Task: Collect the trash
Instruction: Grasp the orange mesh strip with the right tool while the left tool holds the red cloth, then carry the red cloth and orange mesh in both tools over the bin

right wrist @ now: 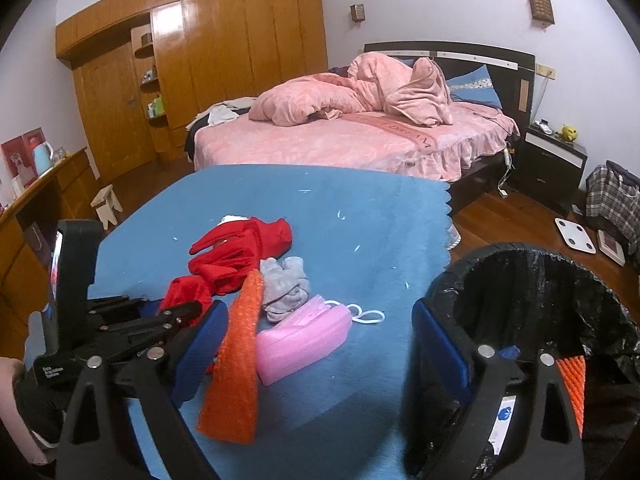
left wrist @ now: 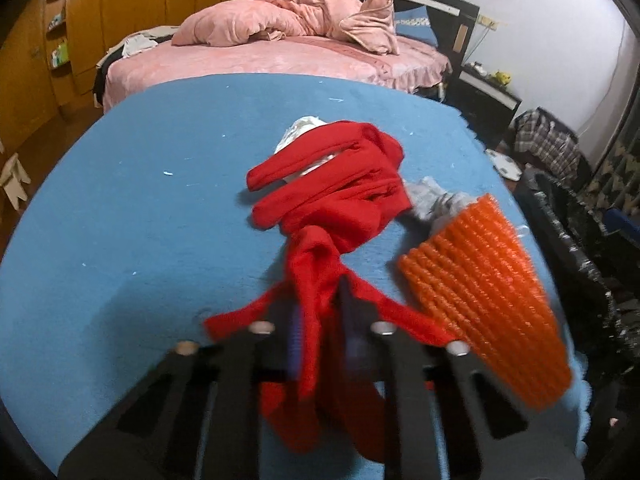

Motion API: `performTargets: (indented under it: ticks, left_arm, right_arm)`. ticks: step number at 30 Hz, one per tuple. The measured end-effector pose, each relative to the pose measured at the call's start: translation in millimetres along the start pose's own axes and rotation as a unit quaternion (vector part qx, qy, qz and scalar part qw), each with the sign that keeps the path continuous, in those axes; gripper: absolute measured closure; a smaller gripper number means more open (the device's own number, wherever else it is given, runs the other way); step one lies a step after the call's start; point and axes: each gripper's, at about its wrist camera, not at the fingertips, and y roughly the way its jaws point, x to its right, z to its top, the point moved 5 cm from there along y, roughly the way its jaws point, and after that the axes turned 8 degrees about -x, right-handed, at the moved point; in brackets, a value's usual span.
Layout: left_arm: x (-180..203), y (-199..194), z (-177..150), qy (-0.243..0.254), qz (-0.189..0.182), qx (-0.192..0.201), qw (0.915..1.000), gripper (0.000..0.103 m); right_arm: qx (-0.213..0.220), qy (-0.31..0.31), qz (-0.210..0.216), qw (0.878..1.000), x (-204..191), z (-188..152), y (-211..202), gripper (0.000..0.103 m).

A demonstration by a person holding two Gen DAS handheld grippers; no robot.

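A red cloth [left wrist: 332, 196] [right wrist: 236, 248] lies bunched on the blue table cover [left wrist: 140, 220] [right wrist: 360, 220]. My left gripper [left wrist: 320, 304] [right wrist: 196, 306] is shut on the cloth's near end. An orange foam net [left wrist: 484, 280] [right wrist: 236, 364] lies just right of it, with a grey crumpled wad [left wrist: 436, 200] [right wrist: 286, 284] behind. A white crumpled piece [left wrist: 300, 132] peeks from under the red cloth. My right gripper [right wrist: 318, 316] is open above a pink mask pack [right wrist: 304, 336], touching nothing. A black-lined trash bin [right wrist: 520, 252] [left wrist: 568, 248] stands at the table's right edge.
Another orange foam piece [right wrist: 572, 380] sits inside the bin. Beyond the table is a pink bed [right wrist: 340, 140], a wooden wardrobe [right wrist: 220, 40] and a dark nightstand [right wrist: 552, 160]. A small stool [right wrist: 106, 204], a white scale [right wrist: 576, 236] and a plaid bag [right wrist: 612, 200] are on the floor.
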Motion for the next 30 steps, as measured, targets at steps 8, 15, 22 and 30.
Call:
performTargets:
  ticks: [8, 15, 22, 30]
  left_arm:
    - [-3.1, -27.7, -2.3, -0.009, 0.002, 0.030, 0.9995, 0.092]
    - [-20.2, -52.1, -0.9, -0.017, 0.015, 0.053, 0.9983, 0.092]
    - [-29.4, -57.8, -8.1, -0.017, 0.020, 0.053, 0.9982, 0.092]
    - [-33.6, -58.9, -12.5, -0.019, 0.020, 0.052, 0.9983, 0.092]
  right_arm:
    - [-0.007, -0.008, 0.012, 1.000, -12.1, -1.8, 6.0, 0.022]
    - [-0.028, -0.021, 0.032, 0.999, -29.6, -9.7, 17.6, 0.038]
    - [-0.056, -0.031, 0.043, 0.997, -43.7, -20.9, 30.9, 0.065]
    - [-0.070, -0.048, 0.059, 0.995, -53.2, -26.6, 33.0, 0.094]
